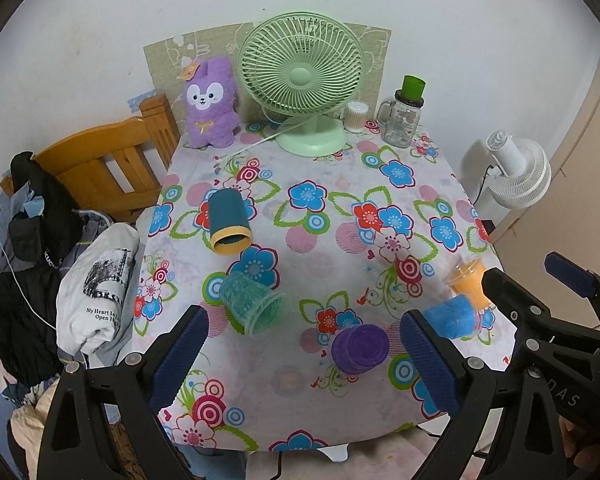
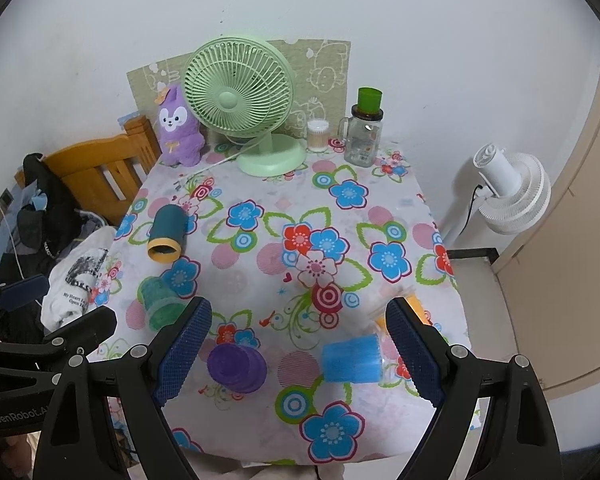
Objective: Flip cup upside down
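Observation:
Several cups lie on the floral tablecloth point(image 1: 332, 248). A dark teal cup with a yellow rim point(image 1: 228, 220) point(image 2: 167, 233) lies on its side at the left. A green ribbed cup point(image 1: 254, 302) point(image 2: 158, 304) lies on its side nearer. A purple cup point(image 1: 360, 349) point(image 2: 236, 364) stands mouth down near the front. A blue cup point(image 1: 452, 316) point(image 2: 351, 360) lies on its side, an orange cup point(image 1: 470, 280) point(image 2: 414, 308) behind it. My left gripper point(image 1: 304, 360) is open and empty above the front edge. My right gripper point(image 2: 300, 356) is open and empty, also seen from the left wrist point(image 1: 532, 284).
At the back stand a green desk fan point(image 1: 304, 84), a purple plush toy point(image 1: 211, 104), a cotton-swab tub point(image 1: 357, 116) and a glass jar with a green cup on it point(image 1: 404, 120). A wooden chair with clothes point(image 1: 100, 176) is left, a white fan point(image 1: 516, 172) right.

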